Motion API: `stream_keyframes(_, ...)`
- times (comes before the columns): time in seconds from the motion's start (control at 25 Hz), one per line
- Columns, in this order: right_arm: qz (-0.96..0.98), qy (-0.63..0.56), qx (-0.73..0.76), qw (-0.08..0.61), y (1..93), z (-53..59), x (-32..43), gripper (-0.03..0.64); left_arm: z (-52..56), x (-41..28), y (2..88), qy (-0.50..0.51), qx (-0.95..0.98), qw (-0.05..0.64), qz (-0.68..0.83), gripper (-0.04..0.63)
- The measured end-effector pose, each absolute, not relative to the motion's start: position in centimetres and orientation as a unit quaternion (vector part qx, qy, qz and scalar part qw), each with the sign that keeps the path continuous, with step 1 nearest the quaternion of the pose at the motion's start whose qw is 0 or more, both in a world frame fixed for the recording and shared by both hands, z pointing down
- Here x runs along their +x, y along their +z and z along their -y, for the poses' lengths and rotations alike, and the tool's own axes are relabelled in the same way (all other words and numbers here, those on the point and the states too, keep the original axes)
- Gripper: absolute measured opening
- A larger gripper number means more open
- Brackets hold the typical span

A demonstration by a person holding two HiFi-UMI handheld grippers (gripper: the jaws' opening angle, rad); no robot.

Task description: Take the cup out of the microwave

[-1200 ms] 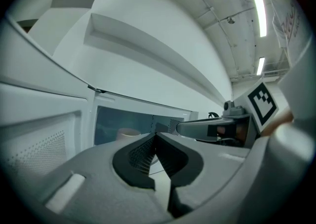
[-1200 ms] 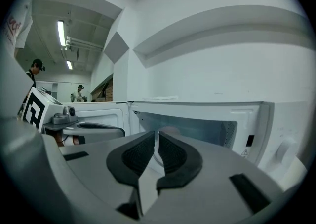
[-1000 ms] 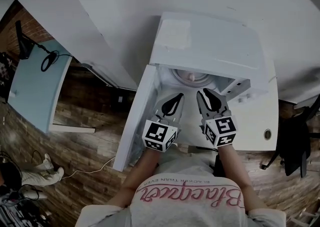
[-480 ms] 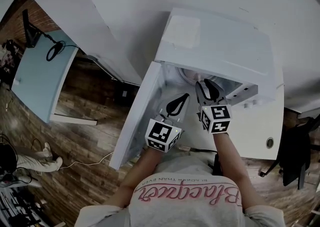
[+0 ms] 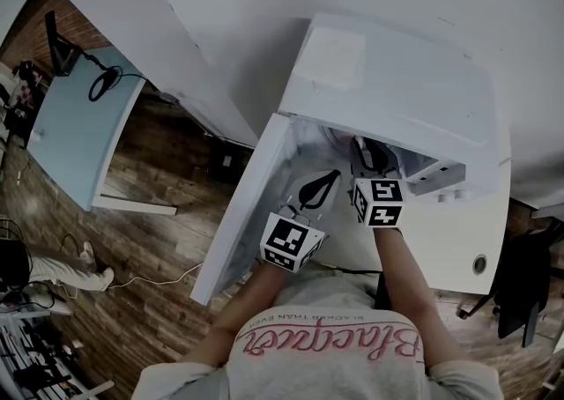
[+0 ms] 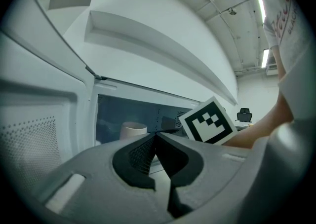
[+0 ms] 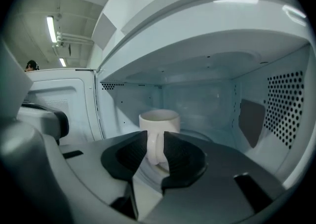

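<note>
A white cup [image 7: 159,122] stands on the turntable inside the open white microwave [image 5: 397,81], its handle [image 7: 154,150] turned toward me. My right gripper [image 7: 155,138] reaches into the cavity, open. Its jaws opened wide and have just been closing slightly. The handle sits in the gap between them and the pads do not press on it. In the head view the right gripper [image 5: 366,153] is under the microwave's top edge. My left gripper [image 6: 157,135] is shut on nothing. It hangs before the opening beside the swung-out door [image 5: 242,213]. From there the cup [image 6: 134,130] shows deeper inside.
The microwave stands on a white desk [image 5: 441,240] with a round cable hole [image 5: 479,263]. A pale blue table [image 5: 75,138] with a black cable [image 5: 104,85] is at the left. A dark office chair [image 5: 520,292] is at the right, on a wooden floor.
My right gripper has moved forward and down into the microwave cavity, up to the cup. The left gripper has stayed almost where it was.
</note>
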State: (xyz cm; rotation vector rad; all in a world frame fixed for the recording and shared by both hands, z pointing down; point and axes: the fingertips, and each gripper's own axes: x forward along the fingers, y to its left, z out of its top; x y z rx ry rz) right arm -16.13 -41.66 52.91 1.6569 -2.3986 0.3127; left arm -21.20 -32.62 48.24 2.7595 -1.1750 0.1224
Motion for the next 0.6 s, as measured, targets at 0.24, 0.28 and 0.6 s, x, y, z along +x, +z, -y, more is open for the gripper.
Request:
stream_keyframes(0.24,0.808,0.091,0.57,0.114,53.2,42.6,-16.1,0.078,33.0,-21.2,49.0,0.05,0.916,0.075,0.39,0.006)
stream_keyframes(0.28,0.807,0.089,0.572,0.116,53.2,42.7,-16.1,0.064,33.0,-21.2,49.0,0.05,0.916,0.076,0.39,0.006)
stream_keyframes(0.6,0.808,0.096,0.57,0.115,53.3,42.9,-16.0,0.055,33.1,-21.3,49.0,0.047,0.916,0.08,0.39,0.006)
